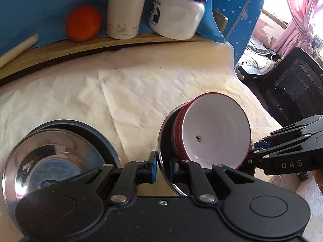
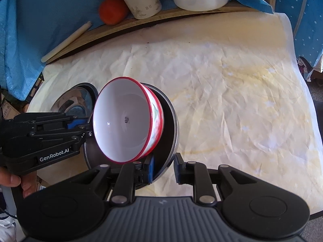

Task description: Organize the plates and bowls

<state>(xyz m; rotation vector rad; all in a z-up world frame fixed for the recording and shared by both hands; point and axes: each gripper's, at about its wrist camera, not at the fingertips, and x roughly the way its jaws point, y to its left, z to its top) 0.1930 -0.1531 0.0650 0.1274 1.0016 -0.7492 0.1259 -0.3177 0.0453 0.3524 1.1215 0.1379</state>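
Note:
A white bowl with a red rim [image 1: 214, 131] sits on a dark plate [image 1: 164, 133], both tilted and held above the table. My left gripper [image 1: 162, 166] is shut on the plate's near rim. My right gripper [image 2: 164, 167] straddles the plate's rim [image 2: 171, 125] from the other side, its jaws a little apart around the rim; it shows in the left wrist view [image 1: 282, 147]. The bowl [image 2: 125, 121] leans toward the left gripper [image 2: 84, 129]. A steel bowl [image 1: 46, 155] rests in a second dark plate [image 1: 97, 133] on the table at the left.
A wooden shelf [image 1: 113, 44] at the back carries an orange [image 1: 82, 23], a white flask [image 1: 125, 12], a white jug [image 1: 177, 14] and a pale stick [image 1: 18, 48]. Crumpled white paper [image 2: 232, 92] covers the table. A black chair [image 1: 292, 84] stands at the right.

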